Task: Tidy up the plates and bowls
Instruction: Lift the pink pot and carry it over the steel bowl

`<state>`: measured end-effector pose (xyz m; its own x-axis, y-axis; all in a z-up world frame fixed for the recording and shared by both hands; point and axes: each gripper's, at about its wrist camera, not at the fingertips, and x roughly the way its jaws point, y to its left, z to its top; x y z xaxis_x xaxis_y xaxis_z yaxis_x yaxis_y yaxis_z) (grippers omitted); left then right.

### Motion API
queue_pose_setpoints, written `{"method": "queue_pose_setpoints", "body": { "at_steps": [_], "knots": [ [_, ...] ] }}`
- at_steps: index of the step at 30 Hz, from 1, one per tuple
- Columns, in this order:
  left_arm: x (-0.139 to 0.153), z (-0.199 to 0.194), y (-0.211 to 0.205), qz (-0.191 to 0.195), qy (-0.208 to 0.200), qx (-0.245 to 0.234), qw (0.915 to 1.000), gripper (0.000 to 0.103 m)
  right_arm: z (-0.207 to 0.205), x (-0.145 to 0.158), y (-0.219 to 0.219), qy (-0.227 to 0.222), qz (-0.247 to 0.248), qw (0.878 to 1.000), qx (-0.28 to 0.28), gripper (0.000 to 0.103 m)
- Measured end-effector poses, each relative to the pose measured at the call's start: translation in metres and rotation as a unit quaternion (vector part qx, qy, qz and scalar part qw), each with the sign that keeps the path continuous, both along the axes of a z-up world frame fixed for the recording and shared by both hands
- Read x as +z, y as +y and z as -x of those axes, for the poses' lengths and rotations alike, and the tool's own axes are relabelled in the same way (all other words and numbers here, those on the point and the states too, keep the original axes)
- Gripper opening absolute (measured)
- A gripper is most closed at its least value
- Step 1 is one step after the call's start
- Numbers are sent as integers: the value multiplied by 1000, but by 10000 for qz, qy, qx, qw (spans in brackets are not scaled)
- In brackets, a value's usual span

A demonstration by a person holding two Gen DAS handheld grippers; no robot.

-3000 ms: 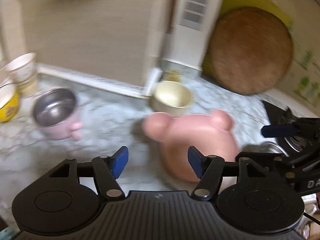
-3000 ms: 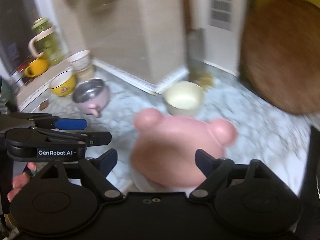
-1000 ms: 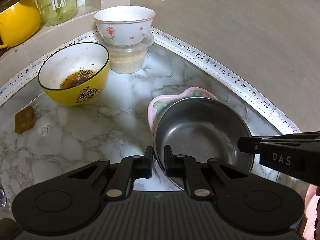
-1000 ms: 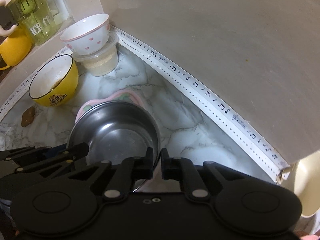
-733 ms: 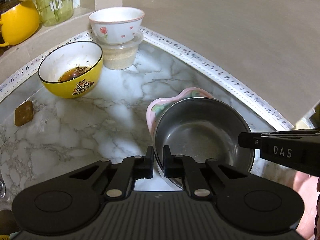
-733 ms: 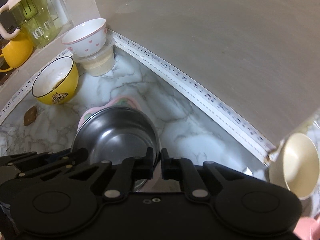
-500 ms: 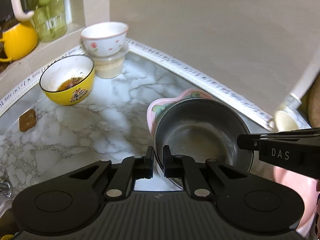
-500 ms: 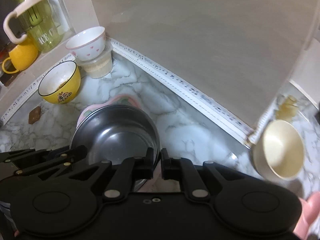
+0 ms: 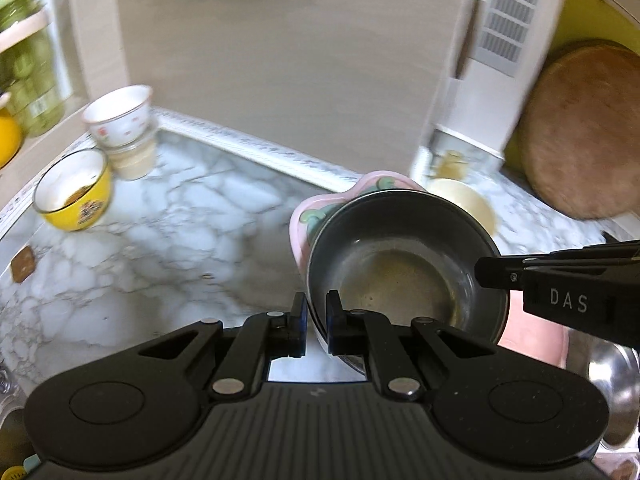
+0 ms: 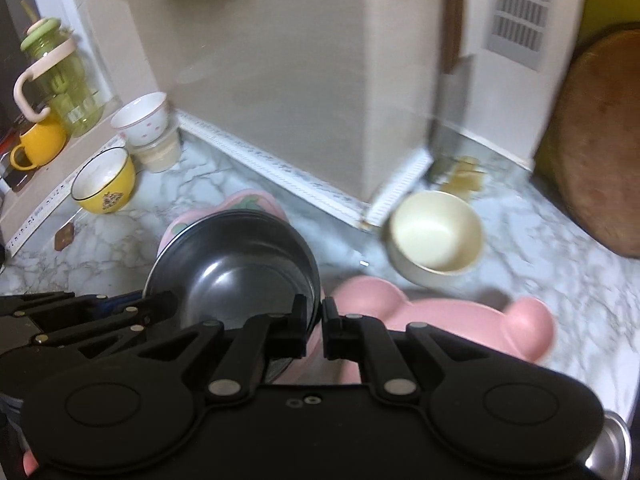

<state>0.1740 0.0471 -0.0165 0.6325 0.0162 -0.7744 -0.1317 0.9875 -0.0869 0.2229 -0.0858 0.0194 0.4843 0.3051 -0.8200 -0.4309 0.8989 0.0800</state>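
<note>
A steel-lined pink bowl [image 9: 400, 272] hangs above the marble counter, held by both grippers. My left gripper [image 9: 317, 316] is shut on its near left rim. My right gripper [image 10: 316, 320] is shut on its right rim; the bowl also shows in the right wrist view [image 10: 240, 272]. A pink bear-shaped plate [image 10: 448, 320] lies on the counter just right of the bowl. A cream bowl [image 10: 436, 236] stands behind the plate, near the wall corner.
A yellow bowl [image 9: 72, 190] and a white bowl stacked on a plastic tub [image 9: 120, 120] stand at the far left. A green jug [image 10: 60, 80] and yellow mug [image 10: 40, 140] sit on the ledge. A round wooden board [image 9: 584, 132] leans at right. A steel rim [image 9: 616, 392] shows at lower right.
Both grippers have carried the steel-lined bowl up and to the right, away from the left corner. The cream bowl and pink bear plate have come into view beside it.
</note>
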Motion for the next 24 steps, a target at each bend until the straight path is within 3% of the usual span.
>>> {"method": "queue_pose_setpoints", "body": {
  "at_steps": [12, 24],
  "knots": [
    [6, 2, -104, -77, -15, -960, 9953, 8, 25, 6, -110, -23, -73, 9959, -901, 8],
    [14, -14, -228, -99, 23, -2117, 9773, 8, 48, 10, -230, -19, 8, 9799, -1994, 8]
  ]
}}
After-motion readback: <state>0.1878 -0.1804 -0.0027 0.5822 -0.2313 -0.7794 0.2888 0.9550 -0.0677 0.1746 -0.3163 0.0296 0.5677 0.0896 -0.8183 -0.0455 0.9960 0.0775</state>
